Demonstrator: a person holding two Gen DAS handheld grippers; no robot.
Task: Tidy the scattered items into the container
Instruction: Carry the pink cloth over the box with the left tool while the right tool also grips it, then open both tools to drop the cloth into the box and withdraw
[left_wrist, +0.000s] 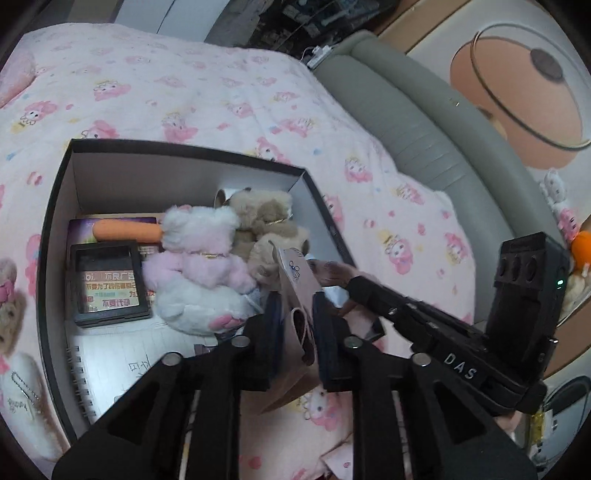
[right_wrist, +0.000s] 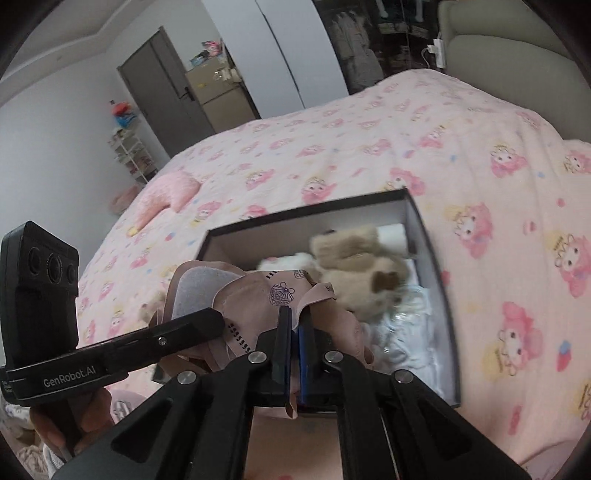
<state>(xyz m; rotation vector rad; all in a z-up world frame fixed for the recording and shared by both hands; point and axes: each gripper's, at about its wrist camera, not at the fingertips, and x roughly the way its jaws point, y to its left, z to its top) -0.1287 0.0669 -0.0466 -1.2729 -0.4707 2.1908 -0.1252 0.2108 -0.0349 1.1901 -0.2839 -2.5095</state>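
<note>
Pink paper bag (left_wrist: 295, 295) with a printed shell logo sits clamped between both tools at the near right corner of the box (left_wrist: 59, 206), above its rim. Left gripper (left_wrist: 293, 325) is closed on the bag's lower part, its rope handle pinched between the dark pads. Right gripper (right_wrist: 293, 332) is closed on the bag's upper edge, jaws nearly together with pink paper between them; in the left wrist view its body reaches in from the right. Black-rimmed box with white inner walls rests on a pink cartoon-print bedspread (left_wrist: 221, 92). Inside: white-and-pink plush bear (left_wrist: 199, 266) in the middle, tan plush bear (left_wrist: 266, 218) just right of it and touching, orange carrot-like toy (left_wrist: 125, 229) at far left, small black framed card (left_wrist: 109, 282) near it, spiral notebook (left_wrist: 122, 354) under them at the near side. Clear plastic wrapping (right_wrist: 402, 332) lies at the box's right end. Another plush bear (left_wrist: 11, 295) lies outside, left of the box. Grey padded headboard (left_wrist: 424, 129) runs along the far right.
</note>
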